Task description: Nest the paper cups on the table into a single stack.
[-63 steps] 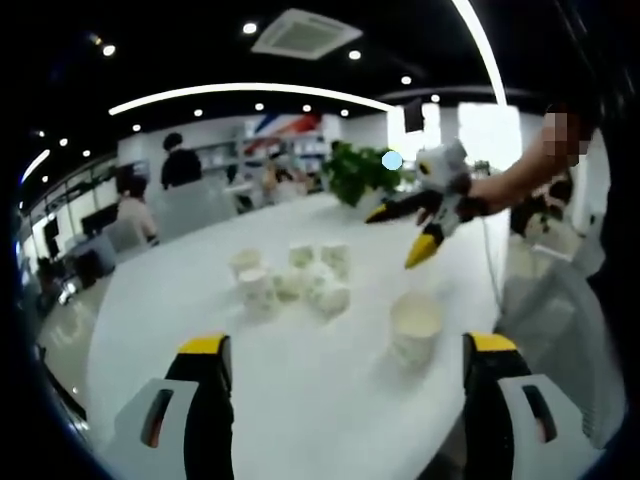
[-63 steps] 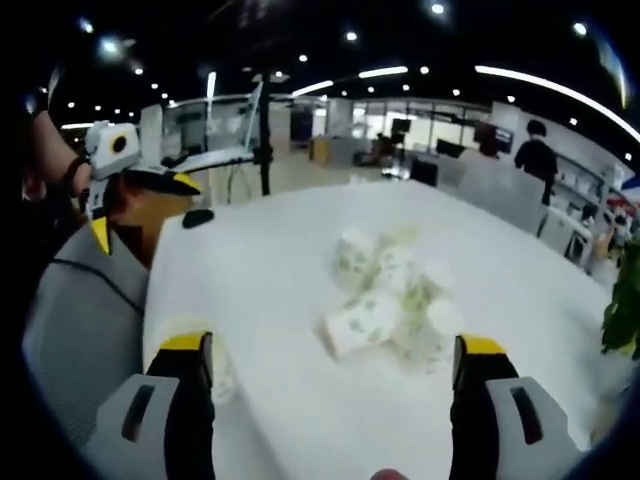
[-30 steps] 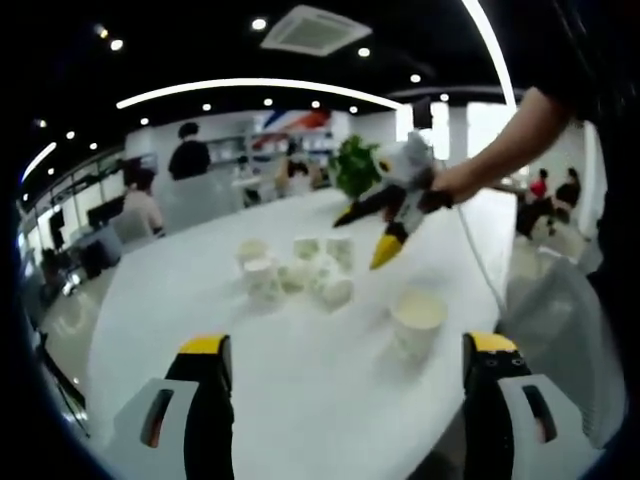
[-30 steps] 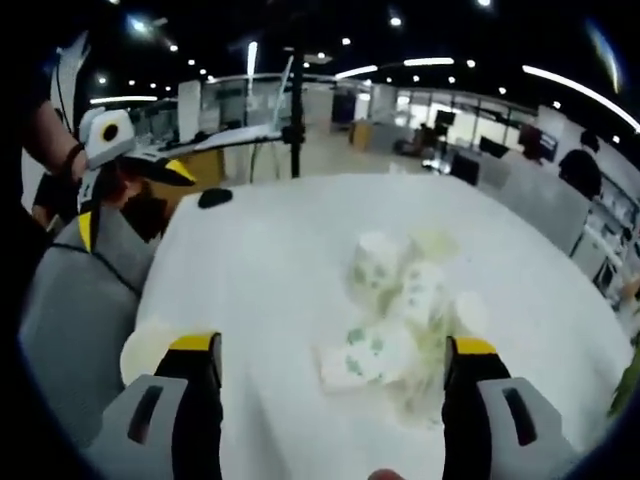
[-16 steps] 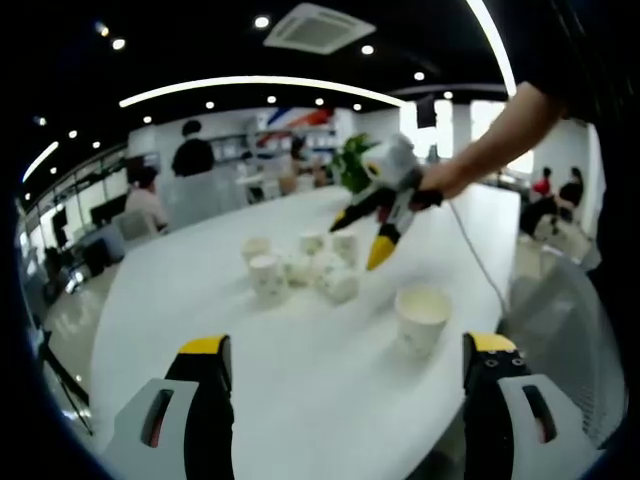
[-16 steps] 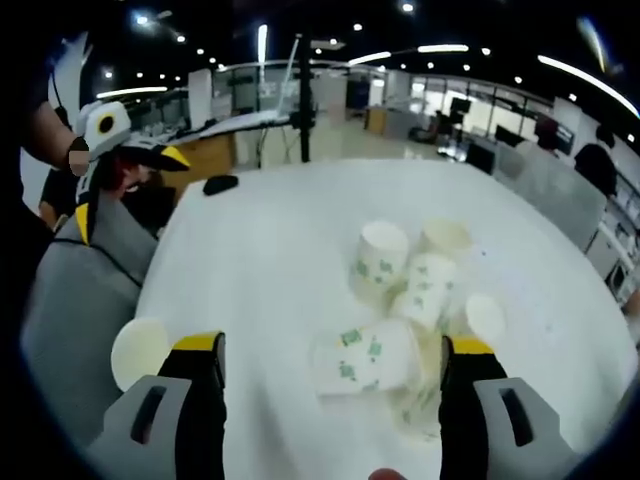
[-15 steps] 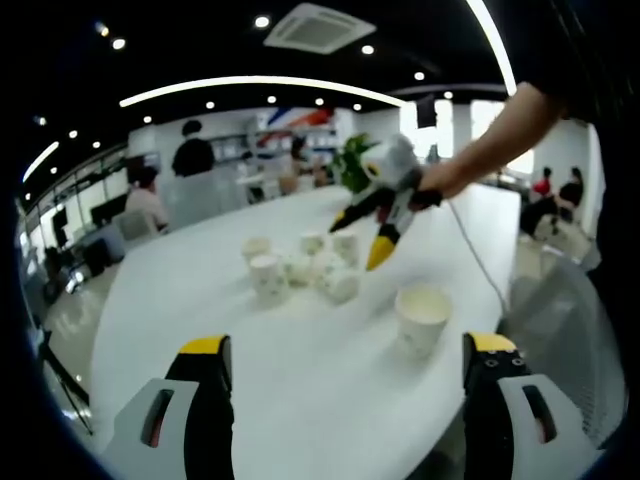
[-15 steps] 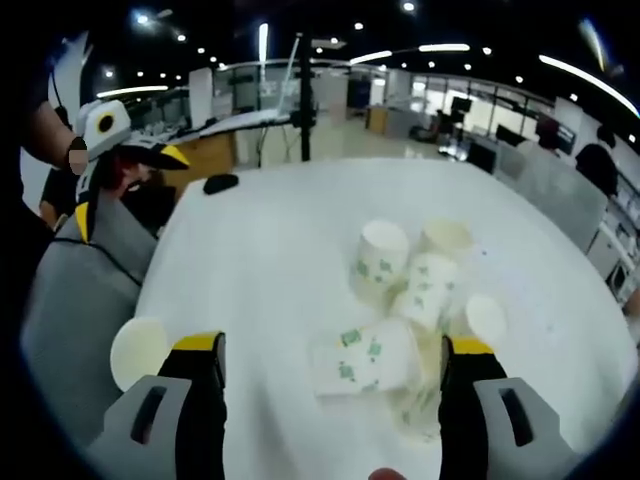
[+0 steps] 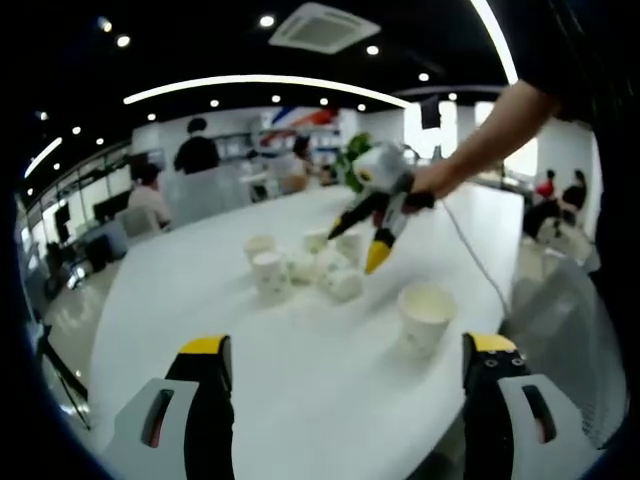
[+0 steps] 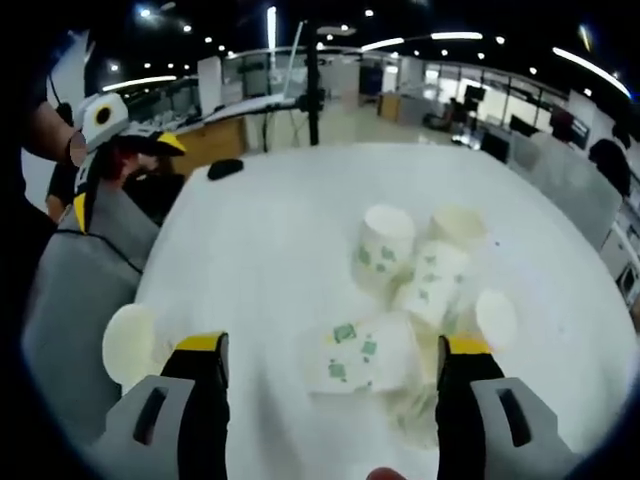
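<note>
Yellow-tipped black hand-held gripper (image 9: pixel 342 400)

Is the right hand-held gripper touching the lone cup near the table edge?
Apart. The left gripper view shows the right hand-held gripper raised over the cup cluster, with bare table between it and the lone cup.

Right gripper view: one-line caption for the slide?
Right gripper, jaws open, above a cluster of paper cups on a white table; lone cup stands apart near the edge.
</note>
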A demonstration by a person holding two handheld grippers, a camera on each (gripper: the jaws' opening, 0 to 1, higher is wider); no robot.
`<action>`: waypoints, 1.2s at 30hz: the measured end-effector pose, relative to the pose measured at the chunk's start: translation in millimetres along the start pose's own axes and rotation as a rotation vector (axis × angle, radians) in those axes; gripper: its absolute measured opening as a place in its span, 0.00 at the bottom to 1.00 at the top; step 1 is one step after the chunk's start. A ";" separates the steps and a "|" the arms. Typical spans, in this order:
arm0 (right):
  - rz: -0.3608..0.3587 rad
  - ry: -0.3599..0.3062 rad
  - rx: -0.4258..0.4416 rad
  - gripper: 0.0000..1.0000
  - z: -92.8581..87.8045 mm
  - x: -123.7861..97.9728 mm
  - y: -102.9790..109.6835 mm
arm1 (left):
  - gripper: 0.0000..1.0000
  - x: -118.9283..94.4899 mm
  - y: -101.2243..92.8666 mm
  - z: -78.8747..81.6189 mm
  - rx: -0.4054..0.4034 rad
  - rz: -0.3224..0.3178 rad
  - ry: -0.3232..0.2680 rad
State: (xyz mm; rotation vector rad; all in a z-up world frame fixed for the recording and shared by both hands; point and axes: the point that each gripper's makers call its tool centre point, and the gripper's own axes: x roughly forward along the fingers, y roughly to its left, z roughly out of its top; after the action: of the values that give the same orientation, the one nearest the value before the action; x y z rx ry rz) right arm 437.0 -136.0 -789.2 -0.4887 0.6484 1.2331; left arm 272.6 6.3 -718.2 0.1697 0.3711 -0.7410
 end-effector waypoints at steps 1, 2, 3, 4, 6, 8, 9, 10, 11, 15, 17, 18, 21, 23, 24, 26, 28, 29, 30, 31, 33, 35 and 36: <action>0.005 0.005 0.002 0.83 -0.5 0.3 0.4 | 0.96 0.0 -0.1 -0.4 0.000 -0.001 0.002; 0.008 0.006 0.001 0.83 -0.9 0.8 0.0 | 0.96 -0.1 0.4 -0.5 0.003 0.000 0.005; 0.013 0.011 0.005 0.82 -2.1 1.8 -0.9 | 0.96 -0.2 0.7 -0.6 0.003 0.001 0.005; 0.024 0.015 0.014 0.81 -3.1 2.7 -0.7 | 0.96 0.0 1.6 -1.4 0.001 0.002 0.005; 0.036 0.016 0.021 0.79 -3.6 3.8 -1.2 | 0.96 0.0 3.5 -1.4 -0.003 0.008 0.004; 0.045 0.023 0.022 0.76 -5.4 5.0 -1.6 | 0.96 0.0 3.7 -1.0 -0.006 0.009 0.005; 0.049 0.025 0.024 0.76 -6.0 5.5 -2.2 | 0.96 0.0 3.6 -1.7 -0.006 0.009 0.007; 0.053 0.028 0.028 0.75 -6.9 6.2 -2.9 | 0.96 0.3 4.0 -2.9 -0.006 0.009 0.008; 0.054 0.027 0.029 0.75 -6.8 6.2 -3.7 | 0.96 0.4 4.3 -3.5 -0.006 0.010 0.009; 0.056 0.029 0.039 0.74 -6.8 6.6 -6.7 | 0.96 1.1 6.0 -4.0 -0.010 0.013 0.008; 0.060 0.029 0.040 0.74 -6.7 6.9 -8.1 | 0.96 1.5 6.1 -3.5 -0.013 0.015 0.010; 0.061 0.029 0.041 0.74 -6.5 7.1 -8.7 | 0.96 2.0 6.6 -3.4 -0.012 0.015 0.009; 0.069 0.033 0.048 0.72 -6.1 7.6 -9.7 | 0.96 2.3 7.1 -3.5 -0.015 0.017 0.010; 0.072 0.037 0.049 0.71 -6.5 8.1 -9.7 | 0.96 2.4 7.0 -3.6 -0.014 0.017 0.010; 0.074 0.039 0.051 0.71 -6.8 8.3 -9.6 | 0.96 2.4 6.8 -3.6 -0.015 0.016 0.011; 0.084 0.048 0.055 0.69 -8.5 8.4 -8.0 | 0.95 2.4 7.0 -4.0 -0.014 0.017 0.011; 0.089 0.050 0.050 0.68 -8.8 8.2 -7.2 | 0.96 2.4 7.9 -4.0 -0.017 0.019 0.011; 0.093 0.050 0.050 0.68 -9.0 7.7 -6.1 | 0.96 2.6 8.3 -3.8 -0.018 0.019 0.009; 0.096 0.052 0.051 0.68 -9.5 7.5 -5.7 | 0.95 2.8 8.4 -3.6 -0.017 0.020 0.009; 0.098 0.057 0.053 0.67 -10.4 7.1 -4.9 | 0.95 3.2 8.6 -3.5 -0.016 0.019 0.008; 0.100 0.057 0.056 0.67 -9.9 6.2 -3.6 | 0.95 4.0 8.6 -3.7 -0.017 0.017 0.008; 0.102 0.057 0.060 0.66 -9.6 5.3 -2.7 | 0.95 4.4 8.1 -2.9 -0.016 0.016 0.005; 0.104 0.053 0.062 0.65 -8.6 4.8 -1.8 | 0.95 4.6 8.1 -2.8 -0.016 0.016 0.004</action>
State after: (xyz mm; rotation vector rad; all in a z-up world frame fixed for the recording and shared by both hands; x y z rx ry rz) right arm 438.1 -138.8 -798.7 -0.4417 0.7625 1.2974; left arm 280.4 10.2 -722.4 0.1595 0.3792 -0.7220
